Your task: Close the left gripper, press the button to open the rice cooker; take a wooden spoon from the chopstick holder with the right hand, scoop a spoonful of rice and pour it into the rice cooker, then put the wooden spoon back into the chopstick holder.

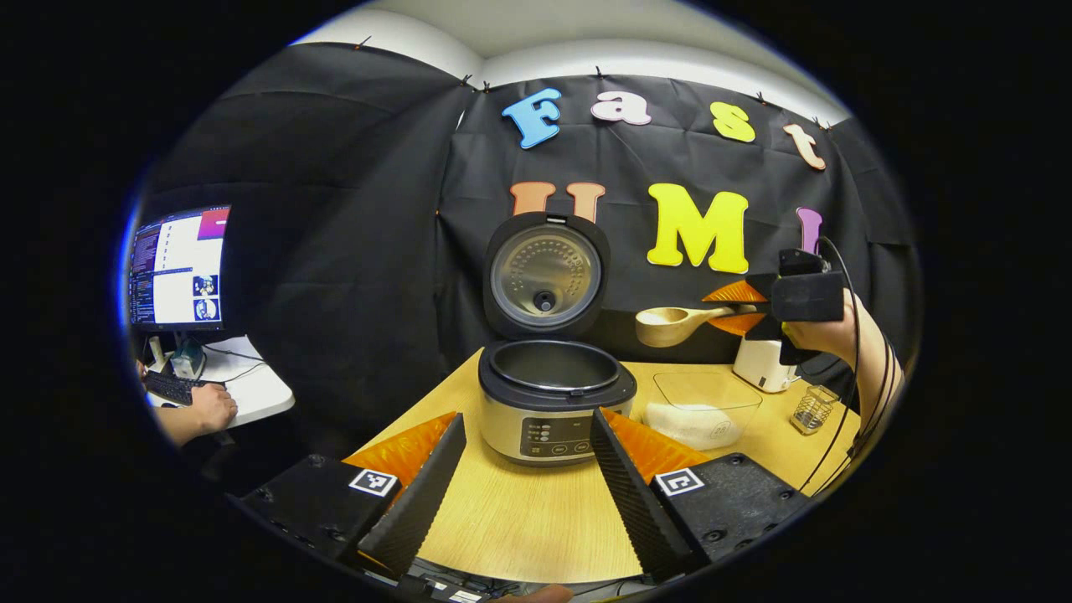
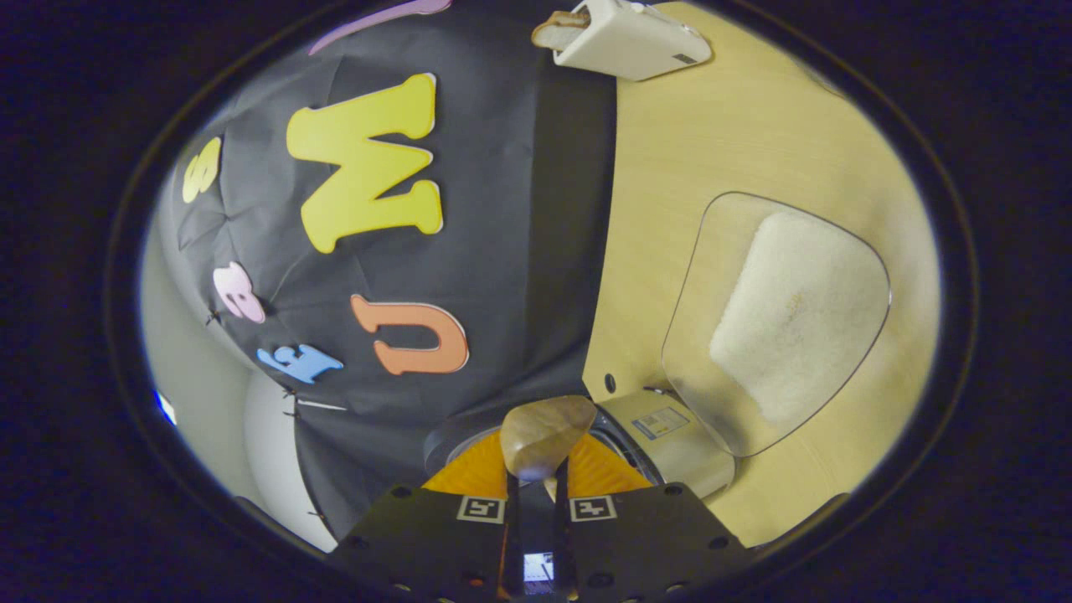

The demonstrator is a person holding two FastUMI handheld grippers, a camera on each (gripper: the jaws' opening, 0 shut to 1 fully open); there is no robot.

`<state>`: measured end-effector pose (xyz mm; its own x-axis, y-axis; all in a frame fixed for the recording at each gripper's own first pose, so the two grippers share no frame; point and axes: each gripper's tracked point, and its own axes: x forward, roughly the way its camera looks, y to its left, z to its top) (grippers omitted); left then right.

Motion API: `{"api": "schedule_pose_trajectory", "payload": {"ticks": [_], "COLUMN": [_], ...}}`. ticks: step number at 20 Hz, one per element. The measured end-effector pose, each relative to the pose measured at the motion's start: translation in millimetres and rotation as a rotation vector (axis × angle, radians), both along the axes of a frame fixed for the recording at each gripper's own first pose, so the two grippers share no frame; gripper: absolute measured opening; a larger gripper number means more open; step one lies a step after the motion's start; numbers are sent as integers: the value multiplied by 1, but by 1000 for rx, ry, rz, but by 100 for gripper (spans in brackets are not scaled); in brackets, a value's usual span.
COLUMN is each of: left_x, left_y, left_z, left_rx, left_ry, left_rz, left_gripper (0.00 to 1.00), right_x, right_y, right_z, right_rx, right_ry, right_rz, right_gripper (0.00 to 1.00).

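Silver rice cooker [image 1: 555,402], black lid raised, on pale wood tabletop [image 1: 519,519]. Right gripper [image 1: 737,308], jaws pinching a light wooden spoon [image 1: 670,325] beside it; left gripper [image 1: 526,469], jaws spread. No legible writing.

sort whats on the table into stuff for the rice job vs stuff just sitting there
For the job:
rice cooker, lid up
wooden spoon, held in the right gripper
clear rice container
wire chopstick holder
left gripper, open

Just lying about:
white box
monitor and keyboard on the side desk
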<state>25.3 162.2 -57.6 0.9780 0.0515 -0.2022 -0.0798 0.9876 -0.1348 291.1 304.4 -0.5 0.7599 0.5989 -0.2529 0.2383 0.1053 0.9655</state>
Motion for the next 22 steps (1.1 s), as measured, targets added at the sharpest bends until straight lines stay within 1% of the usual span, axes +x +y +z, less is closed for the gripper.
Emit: {"api": "schedule_pose_trajectory", "payload": {"ticks": [2,5,10,15,22], "left_x": [-3,-6,-6,-5,-5], "left_y": [8,24,27,21,23], "left_z": [-3,-6,-9,-10,-11], "left_rx": [6,12,-11,-14,1], "left_ry": [8,22,28,32,37], "left_rz": [8,42,39,22,15], "left_gripper": [96,96,96,96,96], "right_x": [3,7,13,15,15], "right_y": [25,61,98,126,148], "right_z": [2,0,-6,-22,-33], "right_rx": [-40,-121,-285,-488,-714], "right_ry": [-6,-2,-16,-39,-96], "right_rz": [23,63,93,137,187], "right_gripper": [13,13,13,13,13]}}
